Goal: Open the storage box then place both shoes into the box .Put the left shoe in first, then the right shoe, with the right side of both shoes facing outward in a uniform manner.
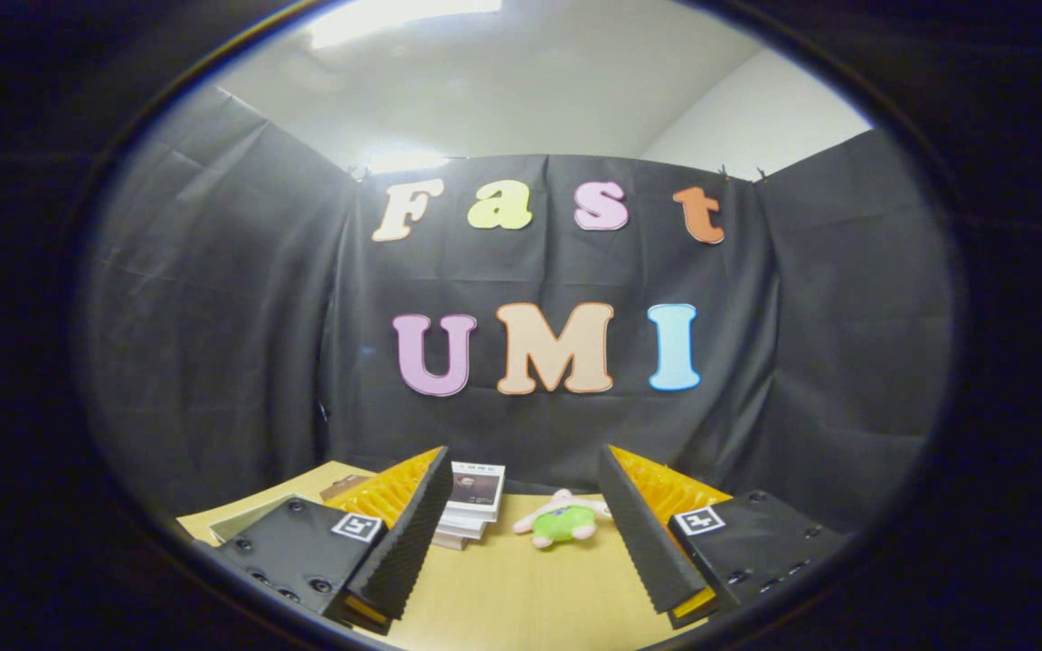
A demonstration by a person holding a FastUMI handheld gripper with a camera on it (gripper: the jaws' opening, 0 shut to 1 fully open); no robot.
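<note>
Two fingers of my tongs (521, 533) stand wide apart, holding nothing, aimed high at the booth wall. Beyond them on the table (521, 597) lie books (471, 506) and a plush toy (564, 523). I'd tilt down to find box and shoes.

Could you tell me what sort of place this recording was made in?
Probably an indoor recording booth: black cloth walls hang around a wooden table, where a stack of books and a plush toy lie beyond the open fingers.
</note>
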